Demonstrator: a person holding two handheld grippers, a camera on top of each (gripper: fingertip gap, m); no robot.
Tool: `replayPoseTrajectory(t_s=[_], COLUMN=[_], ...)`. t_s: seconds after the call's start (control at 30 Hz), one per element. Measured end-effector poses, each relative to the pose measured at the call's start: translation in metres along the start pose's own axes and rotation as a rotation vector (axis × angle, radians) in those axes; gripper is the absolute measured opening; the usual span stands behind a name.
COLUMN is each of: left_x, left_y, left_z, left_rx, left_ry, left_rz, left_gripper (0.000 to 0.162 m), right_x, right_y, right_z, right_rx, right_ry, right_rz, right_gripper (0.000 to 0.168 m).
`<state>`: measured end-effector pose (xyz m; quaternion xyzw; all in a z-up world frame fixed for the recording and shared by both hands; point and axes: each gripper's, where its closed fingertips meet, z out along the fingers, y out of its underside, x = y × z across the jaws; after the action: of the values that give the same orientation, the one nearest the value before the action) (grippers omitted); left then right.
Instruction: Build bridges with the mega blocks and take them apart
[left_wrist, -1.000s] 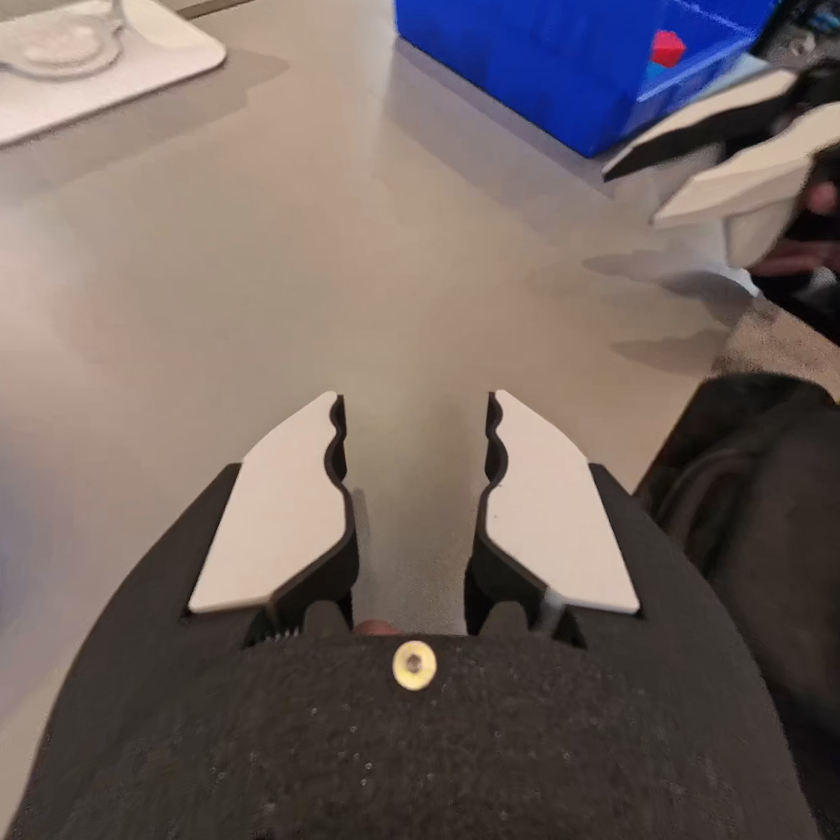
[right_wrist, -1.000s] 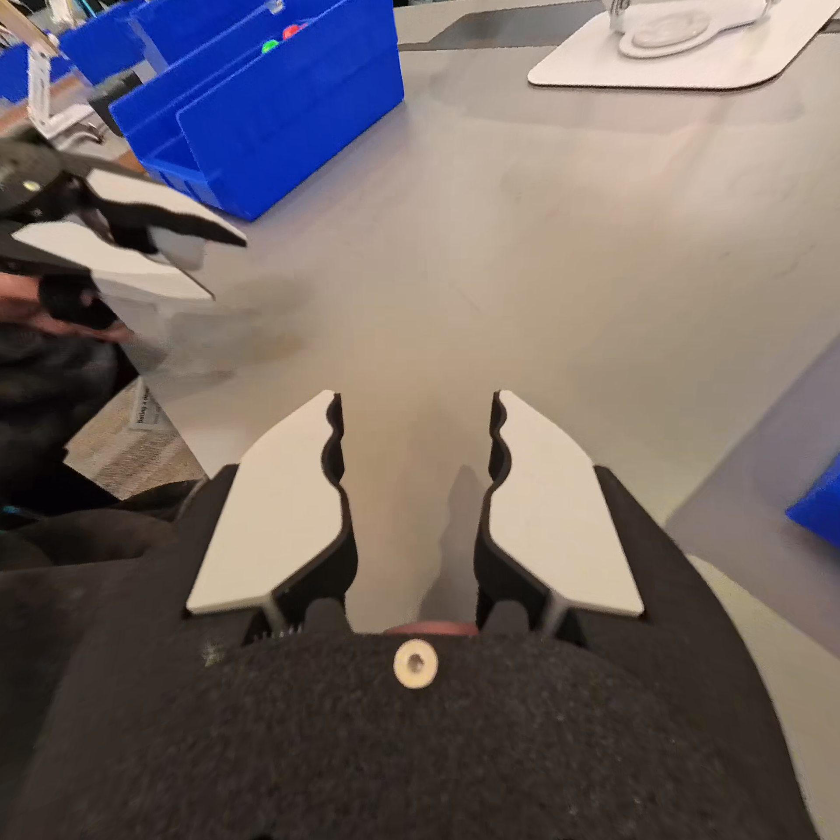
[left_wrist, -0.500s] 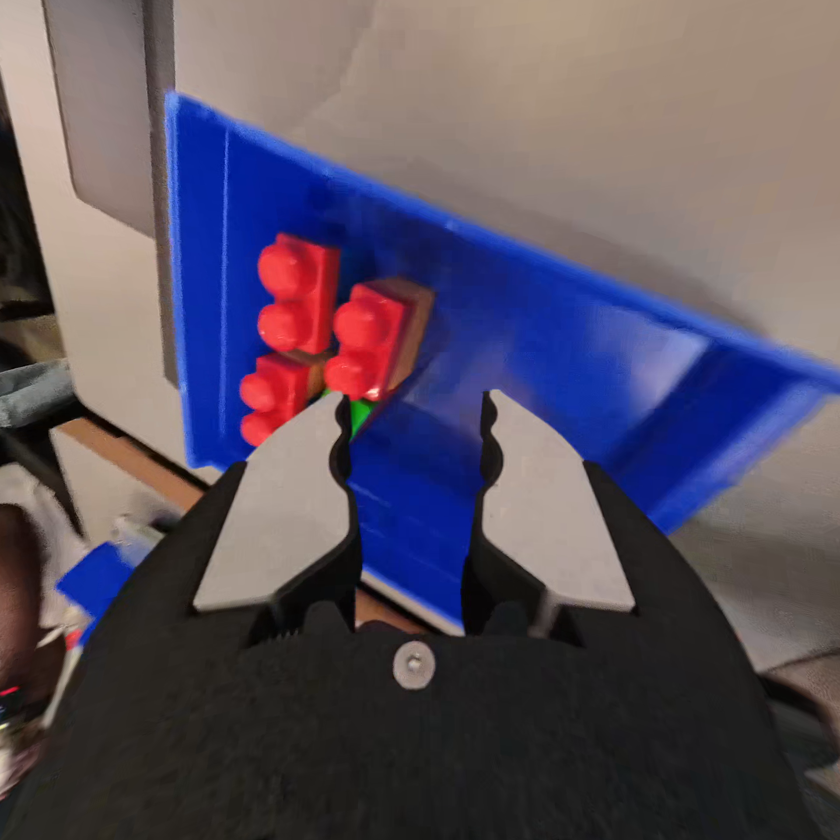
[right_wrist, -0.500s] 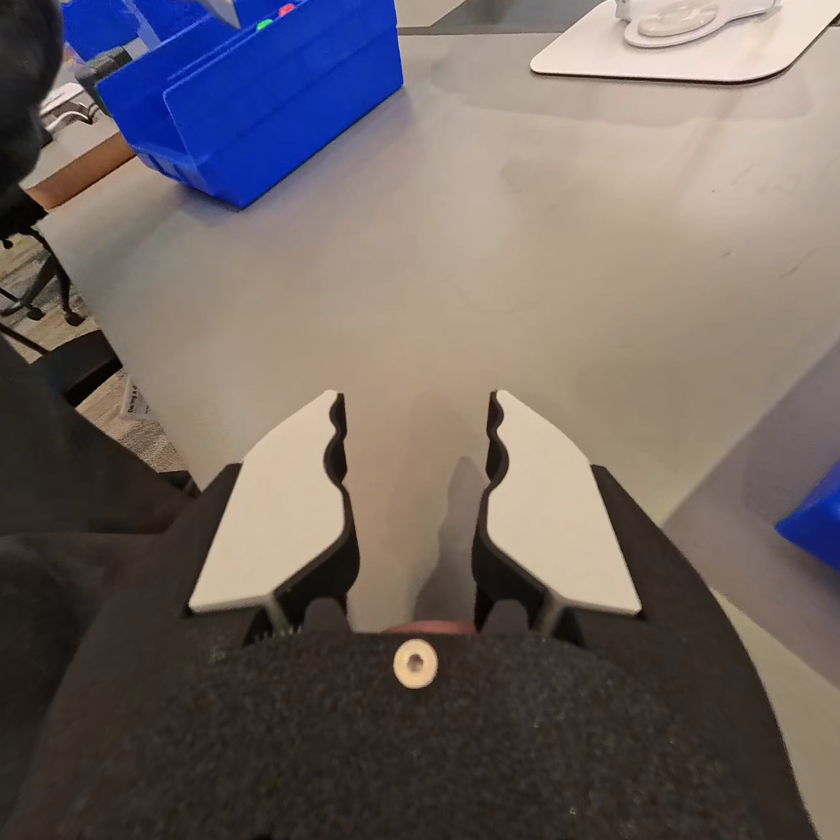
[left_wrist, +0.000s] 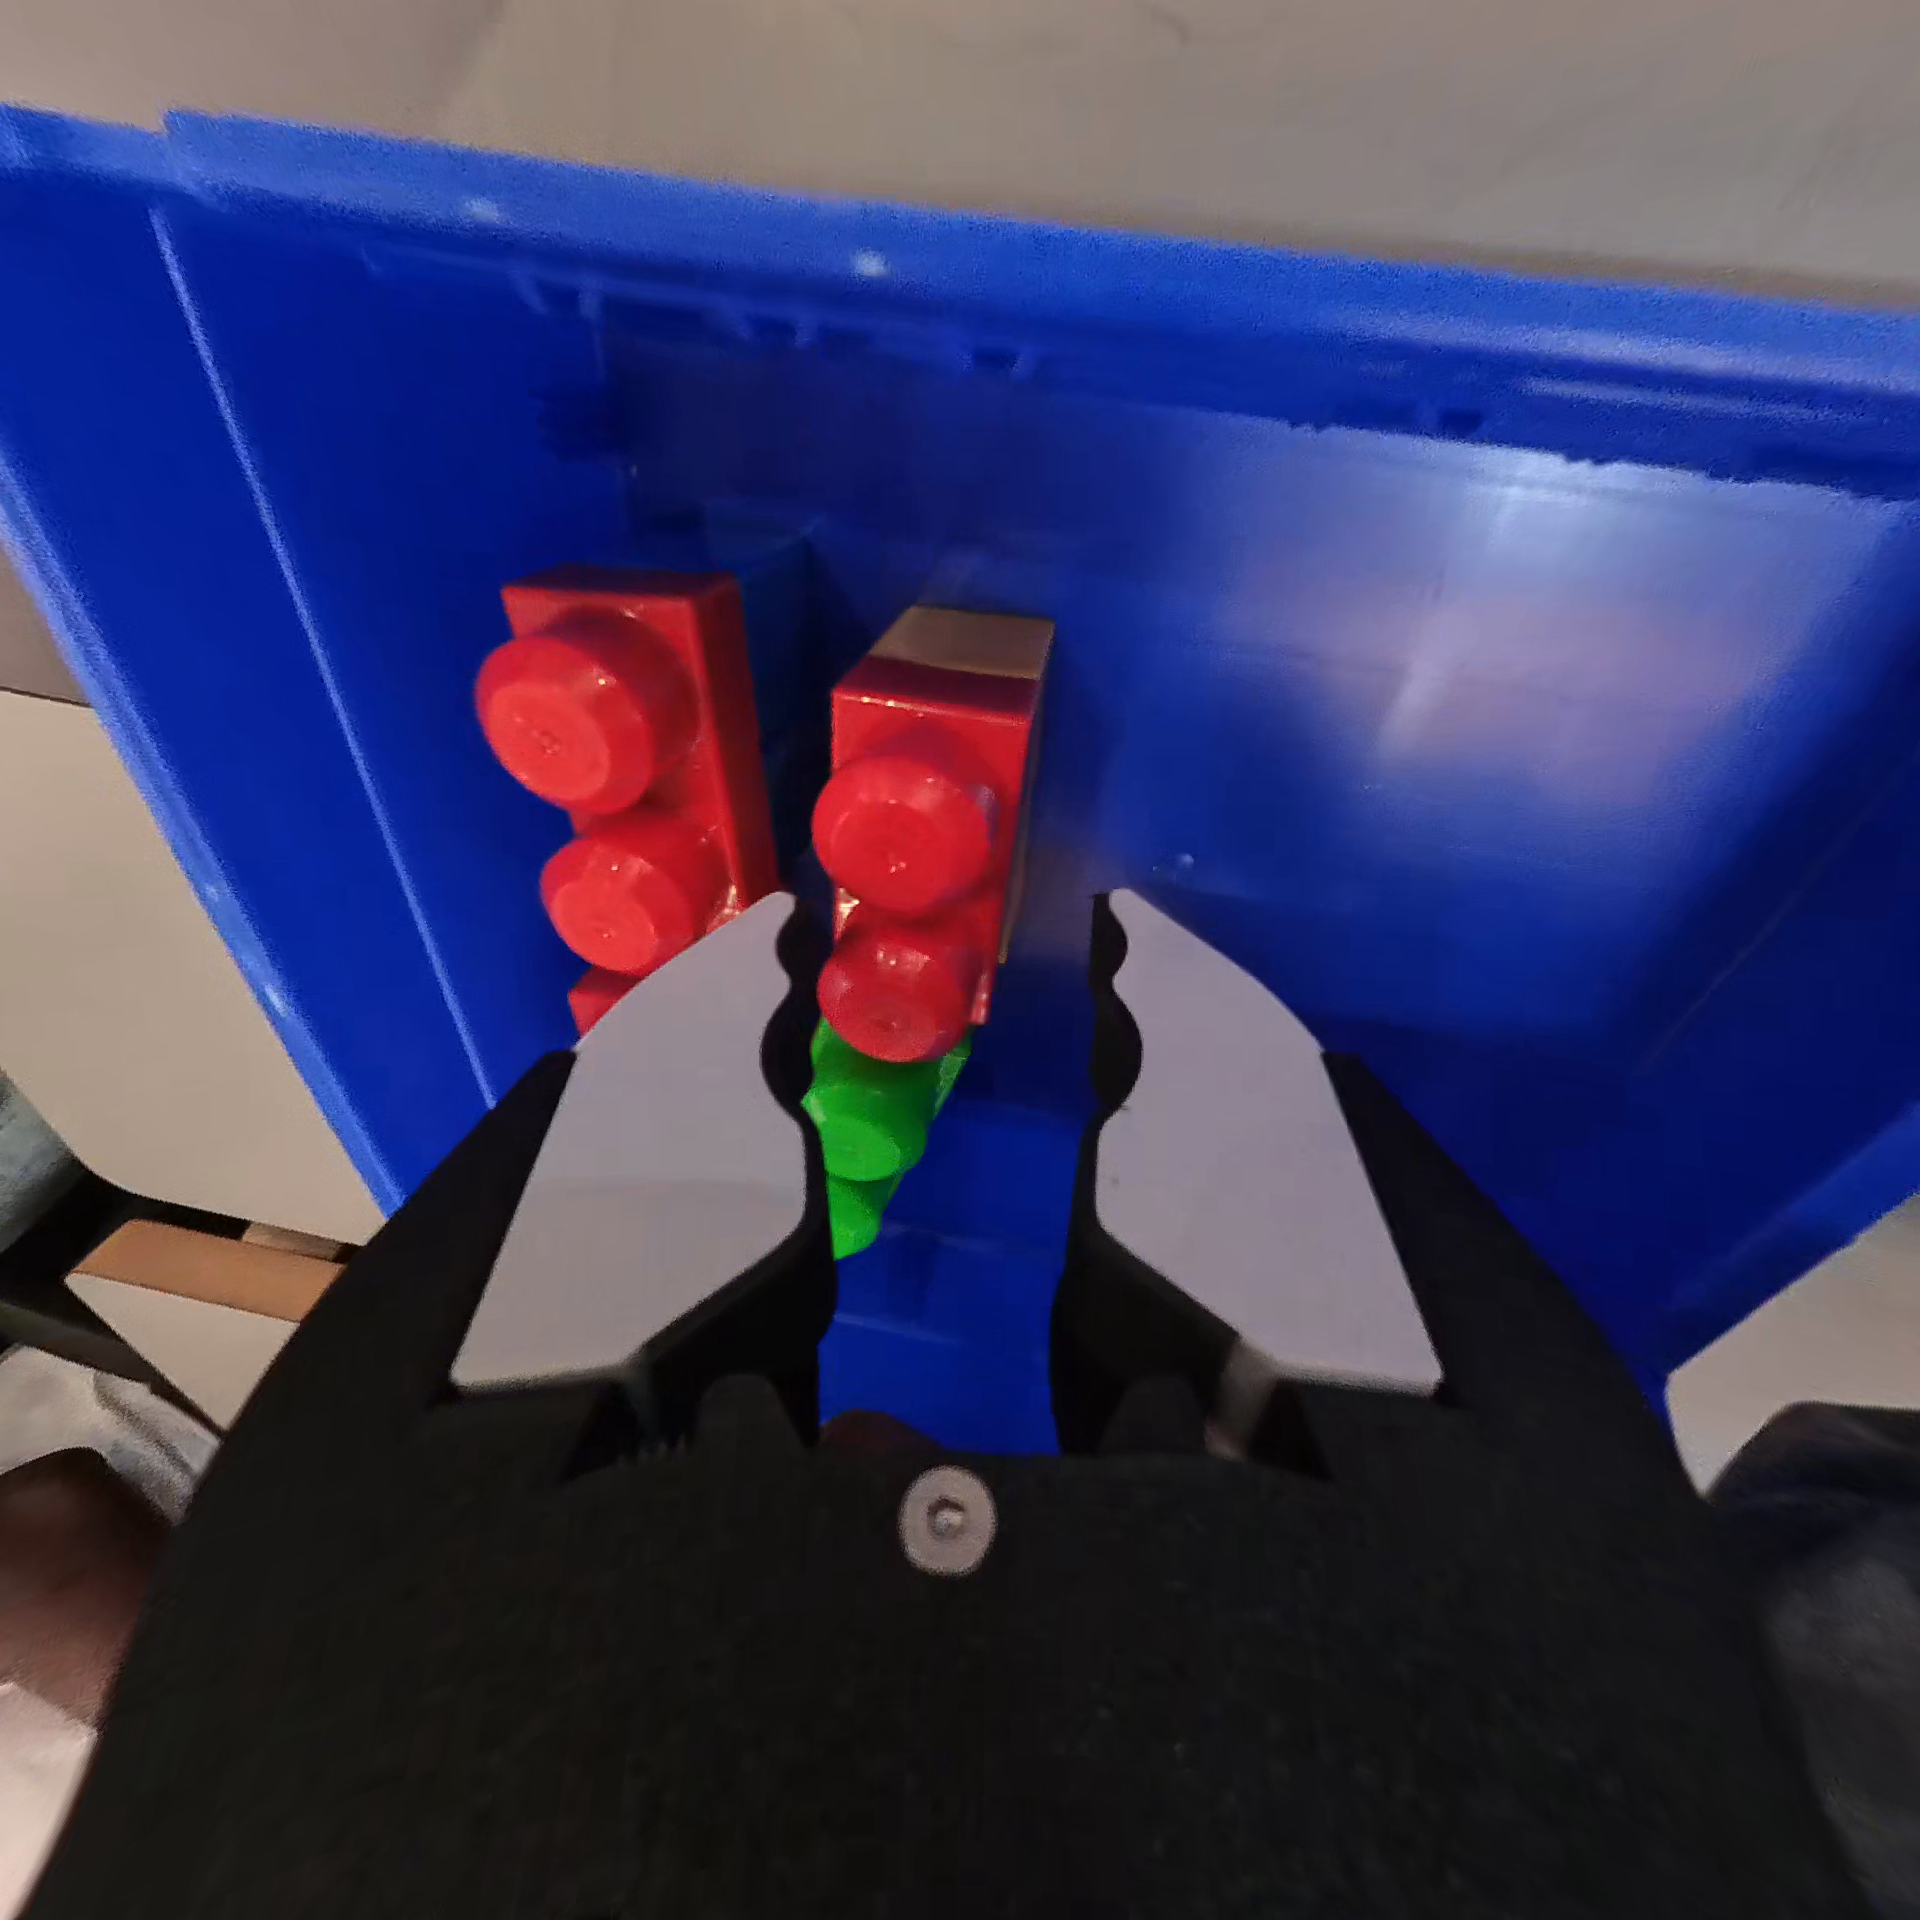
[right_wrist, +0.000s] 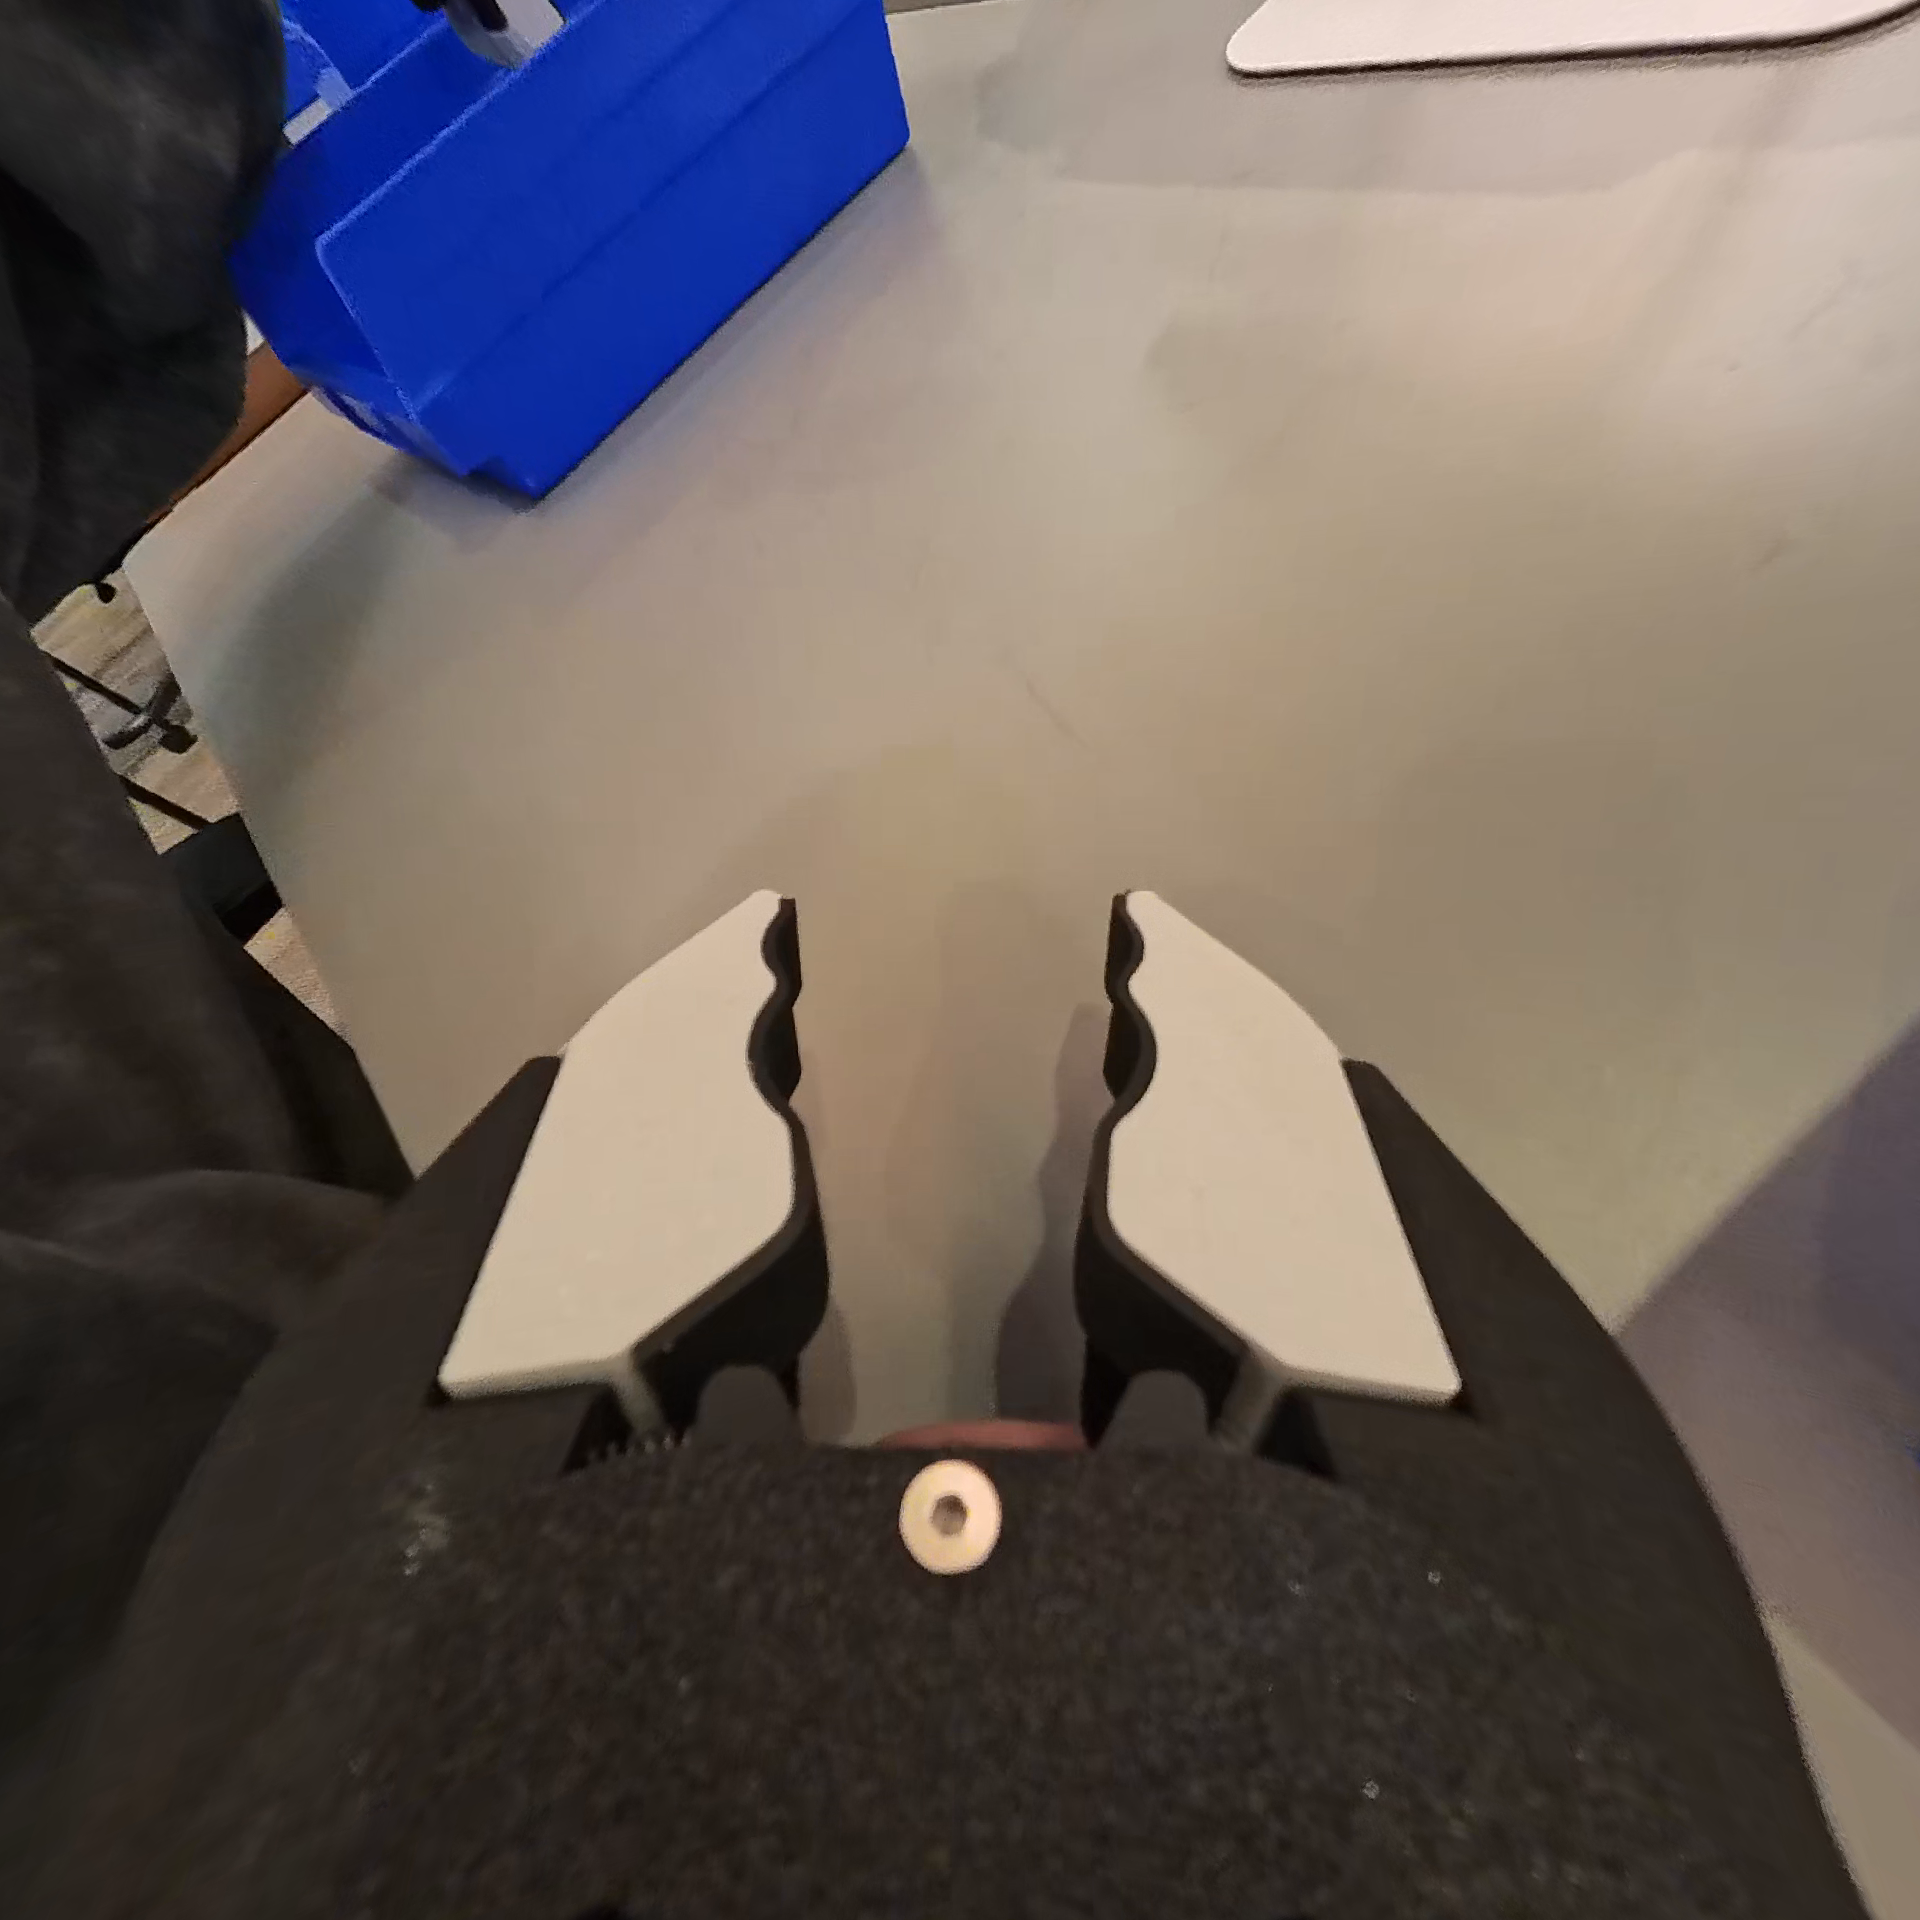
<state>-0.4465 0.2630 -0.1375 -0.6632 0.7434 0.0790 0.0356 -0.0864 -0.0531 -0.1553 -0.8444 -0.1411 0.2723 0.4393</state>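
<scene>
Left hand-held gripper (left_wrist: 943, 914), jaws apart and empty, has swung from bare counter into the blue plastic bin (left_wrist: 1455, 727), bracketing a red two-stud block (left_wrist: 914, 821); right hand-held gripper (right_wrist: 951, 909) idles, released: first pick imminent.

In the left wrist view, two blocks (left_wrist: 623, 769) (left_wrist: 925, 831) lie side by side in the bin (left_wrist: 1455, 727); a third (left_wrist: 868, 1132) sits nearer, perhaps under the right one. The bin rests on the table (right_wrist: 1247, 520).

My left gripper (left_wrist: 943, 914): swung from bare table into the blue bin (left_wrist: 1455, 727), now close over the red blocks (left_wrist: 914, 831).
My right gripper (right_wrist: 951, 914): edged slightly forward.
</scene>
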Motion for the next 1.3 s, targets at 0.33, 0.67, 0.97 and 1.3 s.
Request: replayPoseTrajectory(t_s=[0.33,0.67,0.97,1.3], left_x=[0.002,0.005,0.107,0.197], left_y=[-0.004,-0.02,-0.144,-0.274], left_z=[0.013,-0.067,-0.157,-0.137], left_rx=[0.083,0.253,0.579,0.513], left_ry=[0.157,-0.007,0.245,0.426], left_rz=[-0.045,-0.469,-0.804,-0.694], left_gripper=[0.035,0.035,0.034,0.034], right_x=[-0.002,-0.022,-0.051,-0.057], right_y=[0.003,-0.023,-0.084,-0.107], right_z=[-0.001,0.01,0.057,0.078], right_rx=[-0.017,-0.031,0.029,0.055], right_ry=[0.002,-0.025,0.146,0.162], right_rz=[-0.009,-0.193,-0.635,-0.652], right_gripper=[0.056,0.057,0.075,0.089])
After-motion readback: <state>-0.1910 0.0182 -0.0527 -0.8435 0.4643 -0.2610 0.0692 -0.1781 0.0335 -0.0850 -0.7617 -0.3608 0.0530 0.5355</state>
